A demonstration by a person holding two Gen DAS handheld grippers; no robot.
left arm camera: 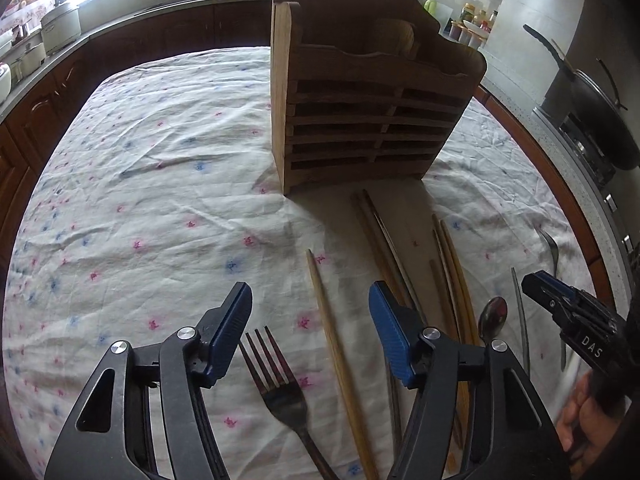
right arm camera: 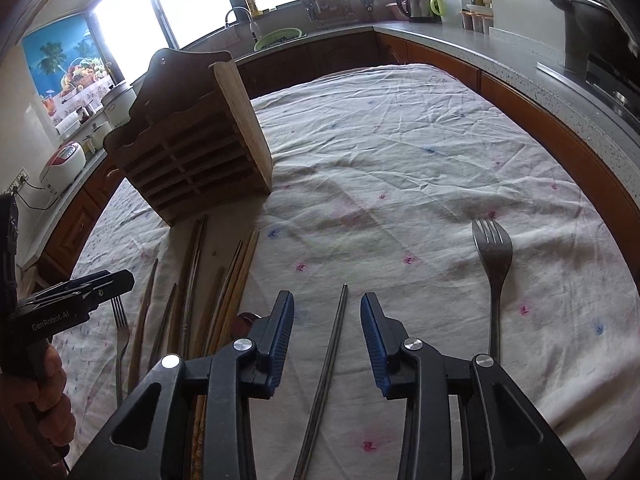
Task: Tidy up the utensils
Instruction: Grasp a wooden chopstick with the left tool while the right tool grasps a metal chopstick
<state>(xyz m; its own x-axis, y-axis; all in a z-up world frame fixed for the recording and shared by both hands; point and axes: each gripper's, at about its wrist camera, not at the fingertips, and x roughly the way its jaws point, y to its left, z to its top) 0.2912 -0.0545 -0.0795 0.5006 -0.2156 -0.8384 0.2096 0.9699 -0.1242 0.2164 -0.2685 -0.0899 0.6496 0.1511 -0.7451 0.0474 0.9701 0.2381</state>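
A slatted wooden utensil holder [left arm camera: 360,120] [right arm camera: 192,152] stands on the flowered tablecloth [left arm camera: 160,160]. Before it lie several wooden and metal chopsticks [left arm camera: 452,264] and a spoon [left arm camera: 494,318]. My left gripper [left arm camera: 310,300] is open just above the cloth, with a fork [left arm camera: 276,376] and one wooden chopstick [left arm camera: 332,340] lying between its fingers, neither touched. My right gripper [right arm camera: 327,304] is open, narrower, over a metal chopstick [right arm camera: 336,328] that lies between its pads untouched. A second fork [right arm camera: 492,248] lies to its right. Each gripper shows in the other's view [left arm camera: 532,282] [right arm camera: 128,278].
A kitchen counter [right arm camera: 460,40] runs round the table on three sides. A wok on a stove [left arm camera: 592,112] is at the right, with a kettle [right arm camera: 414,0], a green colander [right arm camera: 278,38] and a rice cooker [right arm camera: 64,160] on the counter. A hand [right arm camera: 52,392] holds the left gripper.
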